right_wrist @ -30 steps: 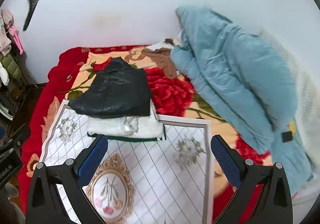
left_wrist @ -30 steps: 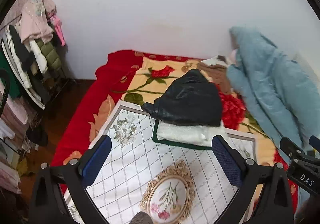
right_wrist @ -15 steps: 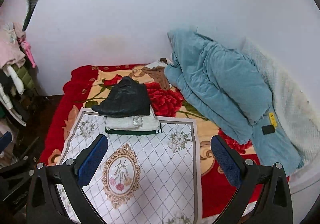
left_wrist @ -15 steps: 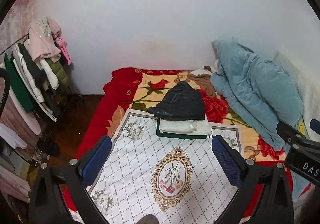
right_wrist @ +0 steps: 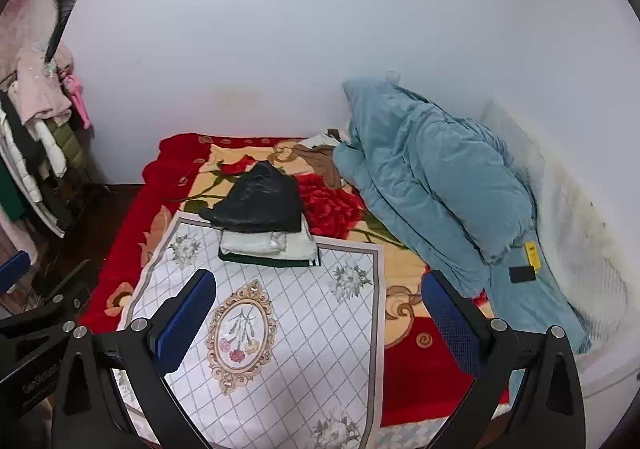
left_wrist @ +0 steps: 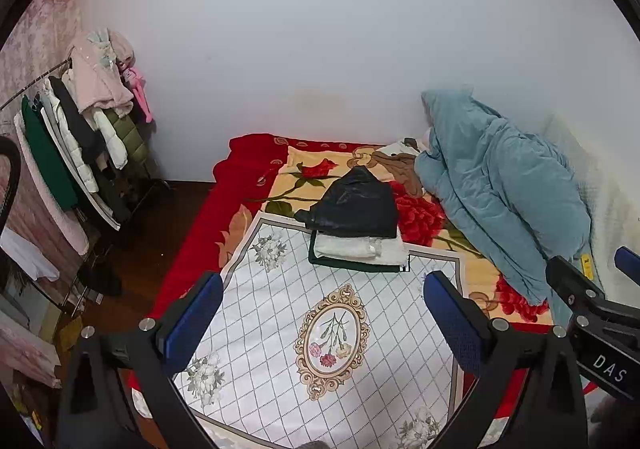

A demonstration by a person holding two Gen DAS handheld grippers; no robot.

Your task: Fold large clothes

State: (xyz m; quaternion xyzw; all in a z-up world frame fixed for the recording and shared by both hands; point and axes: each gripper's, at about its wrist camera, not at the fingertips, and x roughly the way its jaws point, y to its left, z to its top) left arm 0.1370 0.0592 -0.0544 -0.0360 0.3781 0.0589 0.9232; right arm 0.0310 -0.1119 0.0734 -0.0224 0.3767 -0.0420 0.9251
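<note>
A stack of folded clothes lies at the far edge of the white checked cloth [left_wrist: 280, 313] on the bed: a folded black jacket [left_wrist: 354, 205] on top, a white garment [left_wrist: 360, 247] under it, a dark green one [left_wrist: 352, 265] at the bottom. The stack also shows in the right wrist view [right_wrist: 260, 205]. My left gripper [left_wrist: 322, 309] is open and empty, held well back from the stack above the cloth. My right gripper [right_wrist: 320, 305] is open and empty, also back from the stack.
A bunched blue quilt [left_wrist: 500, 185] lies along the bed's right side by the wall. Brown clothing [left_wrist: 400, 165] lies behind the stack. A rack of hanging clothes [left_wrist: 76, 153] stands at left over dark floor [left_wrist: 160, 217]. A red floral blanket [left_wrist: 240, 169] covers the bed.
Both grippers have pulled back and up from the folded stack, which now looks smaller and farther. The stack has not moved.
</note>
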